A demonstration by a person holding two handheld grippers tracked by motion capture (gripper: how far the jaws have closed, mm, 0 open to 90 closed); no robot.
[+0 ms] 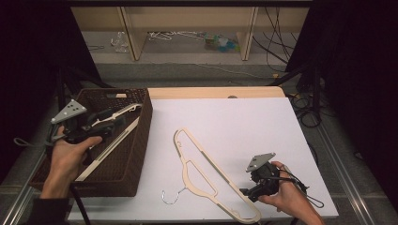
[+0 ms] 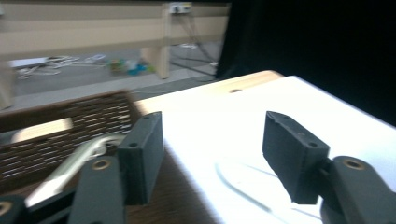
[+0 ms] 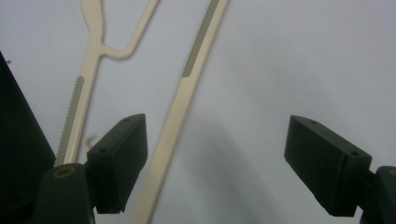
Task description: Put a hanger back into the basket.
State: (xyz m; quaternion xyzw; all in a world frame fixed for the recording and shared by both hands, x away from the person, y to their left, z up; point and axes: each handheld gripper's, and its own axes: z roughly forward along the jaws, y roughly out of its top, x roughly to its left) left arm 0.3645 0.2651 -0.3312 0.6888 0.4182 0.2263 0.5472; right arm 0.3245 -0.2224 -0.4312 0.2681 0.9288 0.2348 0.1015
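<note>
High view: a white table (image 1: 244, 122) carries a dark woven basket (image 1: 141, 140) at its left, with one cream hanger (image 1: 110, 143) lying inside. A second cream hanger (image 1: 206, 171) lies flat on the table, near the right gripper (image 1: 247, 192), whose jaws stand wide around its bar without pressing it. The left gripper (image 1: 115, 123) hangs over the basket, jaws apart and holding nothing.

A lab or recording room: black curtains (image 1: 356, 70) flank a white counter (image 1: 244, 122), loose cables (image 1: 277, 42) trail over the floor, and bare wooden shelving (image 1: 187, 18) stands behind.
</note>
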